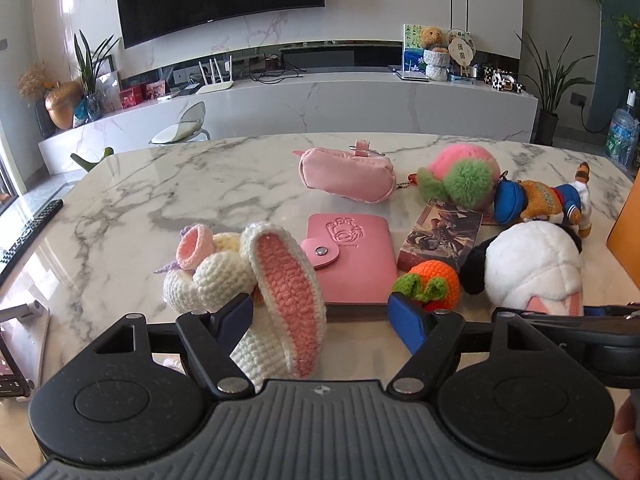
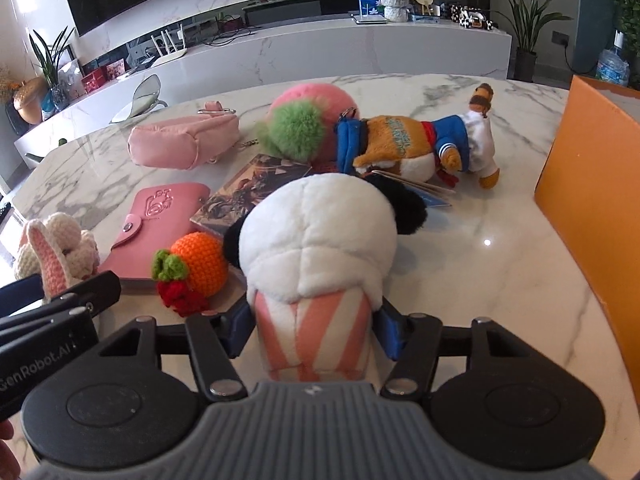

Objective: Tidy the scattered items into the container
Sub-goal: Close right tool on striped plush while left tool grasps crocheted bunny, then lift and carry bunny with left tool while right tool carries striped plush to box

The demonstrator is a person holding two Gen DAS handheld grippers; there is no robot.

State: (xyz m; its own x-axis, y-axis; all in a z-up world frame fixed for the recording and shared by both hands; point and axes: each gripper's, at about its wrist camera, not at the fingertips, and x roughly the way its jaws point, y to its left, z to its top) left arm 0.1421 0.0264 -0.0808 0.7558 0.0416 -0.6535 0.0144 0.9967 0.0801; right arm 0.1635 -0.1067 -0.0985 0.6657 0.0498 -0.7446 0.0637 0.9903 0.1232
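Observation:
A white crocheted bunny (image 1: 216,276) lies on the marble table (image 1: 160,192). Its pink-lined ear (image 1: 286,280) stands between the fingers of my left gripper (image 1: 318,308), which is open, with the right pad clear of the ear. My right gripper (image 2: 316,320) is shut on the pink-striped body of a white panda plush (image 2: 320,232), a pad pressing each side. The orange box (image 2: 592,184) stands to the right of the plush on the table (image 2: 480,280). The right gripper's body shows at the right edge of the left wrist view.
Scattered ahead are a pink wallet (image 1: 352,256), a crocheted orange (image 2: 200,264), a printed card box (image 1: 440,236), a pink pouch (image 1: 348,172), a pink and green pompom (image 2: 304,116) and a sailor-suited plush (image 2: 420,140). A remote (image 1: 28,232) lies at the table's left edge.

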